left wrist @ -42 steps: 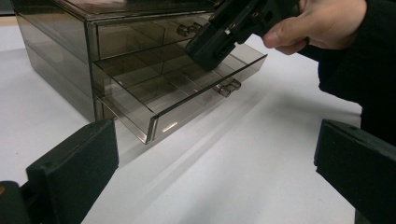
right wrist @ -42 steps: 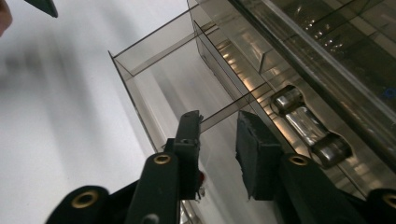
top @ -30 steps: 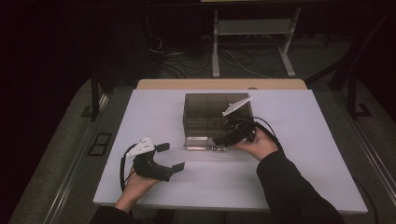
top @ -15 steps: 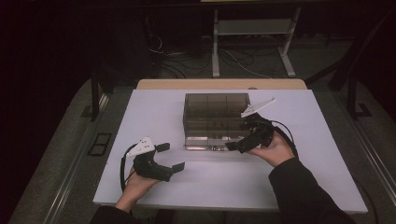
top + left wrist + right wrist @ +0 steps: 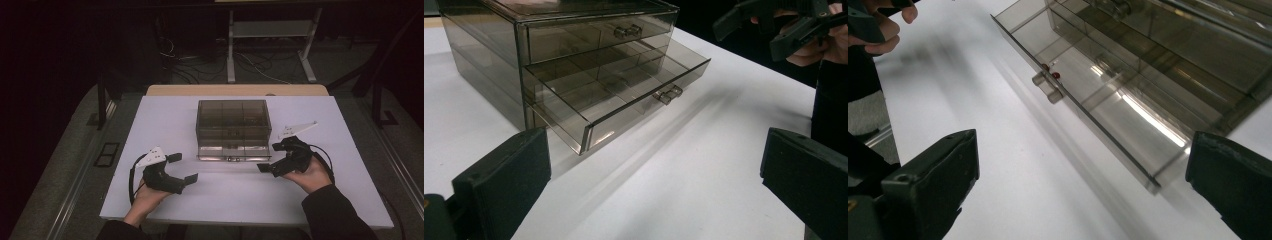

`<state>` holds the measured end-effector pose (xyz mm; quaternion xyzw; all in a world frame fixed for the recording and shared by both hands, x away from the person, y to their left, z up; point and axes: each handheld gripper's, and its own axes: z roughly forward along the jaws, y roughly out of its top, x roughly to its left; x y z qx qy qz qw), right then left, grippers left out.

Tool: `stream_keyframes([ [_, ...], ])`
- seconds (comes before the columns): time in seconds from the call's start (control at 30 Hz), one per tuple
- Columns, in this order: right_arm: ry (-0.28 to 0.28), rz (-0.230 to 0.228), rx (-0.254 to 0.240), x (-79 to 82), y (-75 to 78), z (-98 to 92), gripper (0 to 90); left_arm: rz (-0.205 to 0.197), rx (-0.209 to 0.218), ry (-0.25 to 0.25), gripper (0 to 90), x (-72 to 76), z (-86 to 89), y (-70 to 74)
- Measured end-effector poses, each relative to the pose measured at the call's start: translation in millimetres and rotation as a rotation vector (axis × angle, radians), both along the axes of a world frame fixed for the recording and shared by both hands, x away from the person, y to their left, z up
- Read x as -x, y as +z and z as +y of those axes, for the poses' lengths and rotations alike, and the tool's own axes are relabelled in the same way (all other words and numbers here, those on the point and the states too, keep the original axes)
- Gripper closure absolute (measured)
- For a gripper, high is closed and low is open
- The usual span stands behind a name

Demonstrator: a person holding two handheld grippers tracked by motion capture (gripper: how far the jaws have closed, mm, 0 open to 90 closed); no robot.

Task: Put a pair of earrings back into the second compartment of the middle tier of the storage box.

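High view showed a smoked clear drawer cabinet (image 5: 233, 120) standing at mid tabletop (image 5: 240, 200), with its lower drawer (image 5: 233, 154) drawn partly out toward the person. The right tool (image 5: 271, 156) was held just beside the drawer's right front corner, apart from it. Its jaws had just been opening and stood wide, with nothing between them. The left tool (image 5: 183, 167) was rested on the tabletop well to the left of the cabinet, released and empty.

The step in hand was judged to be the release of the drawer after the pull. For a clean result, the right tool should be kept fully spread and carried clear of the drawer handle (image 5: 1047, 87) along the pull direction, so that neither jaw catches the thin front wall. The light cabinet is likely to slide on the smooth tabletop if it is nudged. Sideways contact should therefore be avoided, or the cabinet steadied by the left tool.

In the left gripper view, the upper drawer's handle (image 5: 627, 31) was seen with that drawer closed. The drawer dividers were visible, but any contents could not be made out through the tinted walls. Two small red marks (image 5: 1052, 71) behind the handle could not be identified. The cabinet's rear and far side were cut off in both gripper views.
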<state>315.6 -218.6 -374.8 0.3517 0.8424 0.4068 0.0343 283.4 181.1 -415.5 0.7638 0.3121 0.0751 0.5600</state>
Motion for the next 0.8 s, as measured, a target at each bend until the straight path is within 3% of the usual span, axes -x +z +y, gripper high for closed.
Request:
stream_keyframes([
  [0.47, -0.077, -0.005, -0.035, 20.7, -16.6, -32.1, 0.2, 0.001, 0.001, 0.002, 0.0, -0.5, 1.3, -0.1],
  [0.8, -0.142, -0.024, -0.096, 38.6, -34.9, -61.1, 0.2, 0.000, -0.004, -0.001, 0.0, -1.1, 1.2, -0.5],
])
